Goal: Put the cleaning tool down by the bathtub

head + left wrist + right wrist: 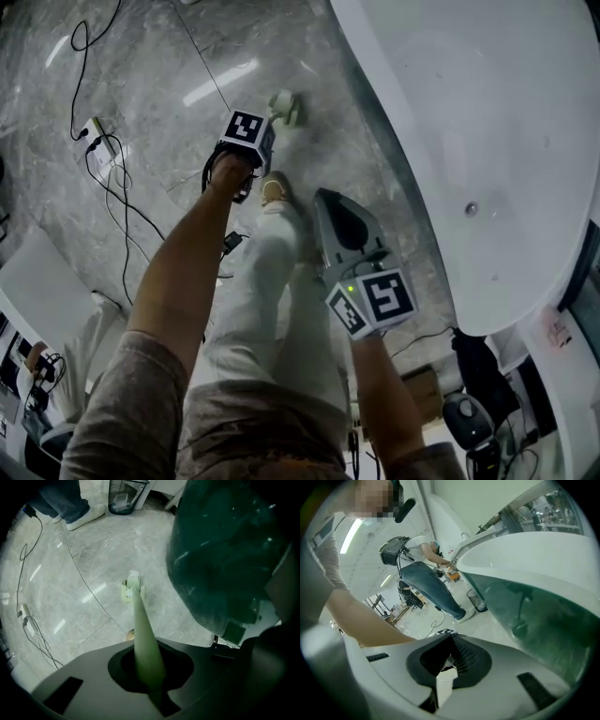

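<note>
The cleaning tool is a pale green long-handled brush. Its handle (143, 639) runs out from between the jaws of my left gripper (150, 667), which is shut on it. The brush head (132, 588) is low at the marble floor, close to the dark glossy side of the bathtub (225, 550). In the head view the left gripper (265, 131) hangs over the floor with the brush head (284, 108) just beyond it, left of the white bathtub (487, 141). My right gripper (342, 220) is held nearer the tub's rim, shut with nothing in it (449, 641).
A power strip (98, 136) and black cables lie on the floor at the left. A wire waste bin (125, 496) and another person's shoe (84, 515) are farther off. My own leg and shoe (274, 192) stand between the grippers. A black bag (469, 412) sits behind.
</note>
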Demonstrator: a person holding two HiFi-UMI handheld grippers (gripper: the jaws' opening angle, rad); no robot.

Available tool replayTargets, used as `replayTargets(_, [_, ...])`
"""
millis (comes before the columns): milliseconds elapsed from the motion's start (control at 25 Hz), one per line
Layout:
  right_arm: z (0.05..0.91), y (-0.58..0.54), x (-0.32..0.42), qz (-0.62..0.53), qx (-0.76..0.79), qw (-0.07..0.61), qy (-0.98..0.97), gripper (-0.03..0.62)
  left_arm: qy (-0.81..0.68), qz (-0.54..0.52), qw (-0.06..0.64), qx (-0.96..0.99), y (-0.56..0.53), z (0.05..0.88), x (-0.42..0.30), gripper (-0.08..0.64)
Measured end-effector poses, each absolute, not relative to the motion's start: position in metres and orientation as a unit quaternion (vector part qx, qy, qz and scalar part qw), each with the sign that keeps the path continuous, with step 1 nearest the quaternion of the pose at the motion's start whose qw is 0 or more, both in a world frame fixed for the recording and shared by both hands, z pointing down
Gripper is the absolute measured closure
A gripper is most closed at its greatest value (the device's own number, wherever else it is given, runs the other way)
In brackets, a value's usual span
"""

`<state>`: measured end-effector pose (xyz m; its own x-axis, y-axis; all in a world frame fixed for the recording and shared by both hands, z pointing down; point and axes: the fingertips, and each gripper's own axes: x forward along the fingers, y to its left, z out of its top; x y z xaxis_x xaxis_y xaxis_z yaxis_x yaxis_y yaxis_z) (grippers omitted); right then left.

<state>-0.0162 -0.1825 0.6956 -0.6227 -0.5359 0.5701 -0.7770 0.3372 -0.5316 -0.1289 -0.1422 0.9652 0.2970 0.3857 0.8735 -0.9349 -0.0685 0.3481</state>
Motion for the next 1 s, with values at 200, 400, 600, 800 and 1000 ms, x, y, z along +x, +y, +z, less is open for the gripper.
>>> replayTargets(200, [0.700,-0.181,-0.012,0.412,0.409,0.152,-0.800,0.592,-0.258,0.543,0.624,0.499,-0.146,0.974,-0.126,0.561])
replayTargets(400, [0.706,-0.180,-0.010,0.418,0.411,0.154,-0.795,0.592,-0.252,0.553,0.624,0.491,-0.147,0.983,-0.129,0.560])
replayTargets(600, [0.709,-0.181,-0.011,0.422,0.411,0.154,-0.793,0.592,-0.238,0.563,0.625,0.485,-0.141,0.989,-0.127,0.560])
replayTargets(800, [0.711,-0.183,-0.012,0.425,0.410,0.153,-0.793,0.592,-0.261,0.549,0.623,0.492,-0.147,0.992,-0.125,0.560])
replayTargets(1000, [0.704,-0.184,-0.017,0.423,0.404,0.153,-0.797,0.592,-0.283,0.530,0.619,0.505,-0.154,0.984,-0.125,0.507])
